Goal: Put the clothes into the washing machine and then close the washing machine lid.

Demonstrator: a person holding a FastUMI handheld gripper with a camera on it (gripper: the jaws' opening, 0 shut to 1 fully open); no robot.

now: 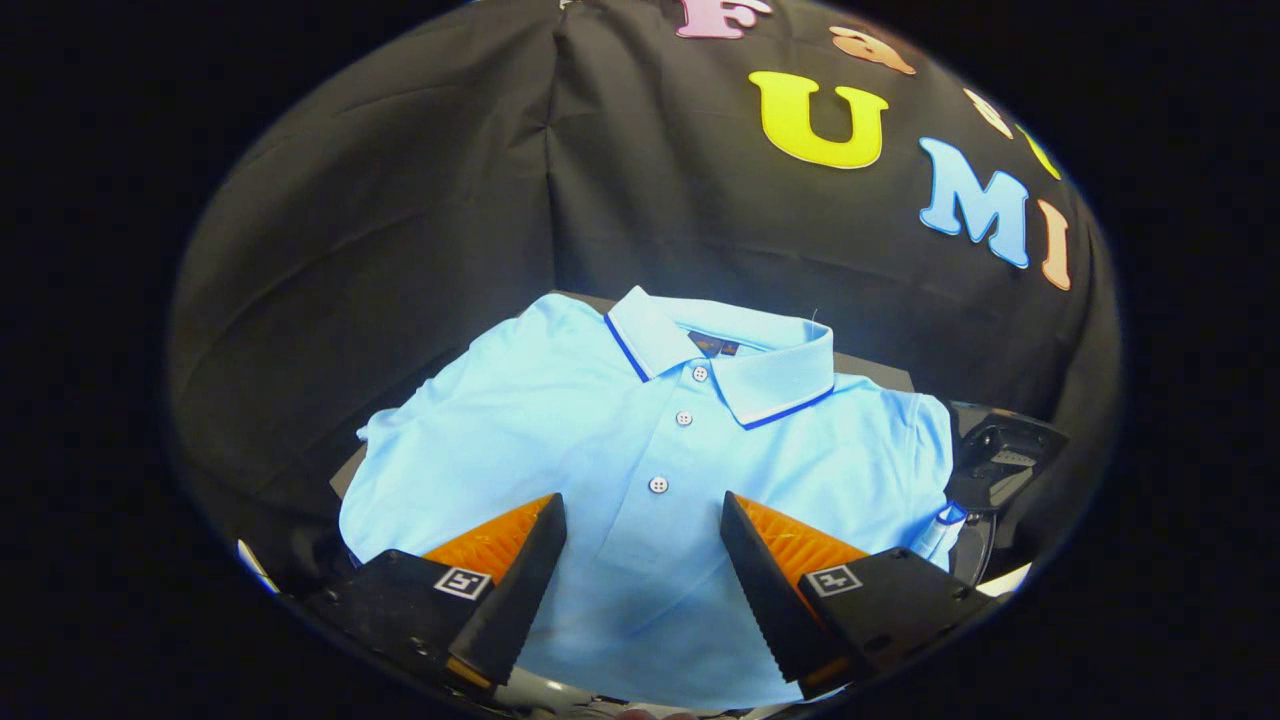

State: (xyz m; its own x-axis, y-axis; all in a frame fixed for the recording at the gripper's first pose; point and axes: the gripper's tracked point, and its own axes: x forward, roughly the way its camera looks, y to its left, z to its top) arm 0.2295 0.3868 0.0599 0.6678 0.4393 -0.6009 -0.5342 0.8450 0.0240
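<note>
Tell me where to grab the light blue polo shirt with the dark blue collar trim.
Pinch the light blue polo shirt at the buttoned placket, coming straight down from above. It lies flat, so a fold must be gathered. The open gripper hovers over its front.

We record a black cloth wall (pixel 420 200), creased and folded into a corner seam, lit brightly low down. Before the wall, a dark table (pixel 870 368); right of the table, a black device (pixel 1000 455).
</note>
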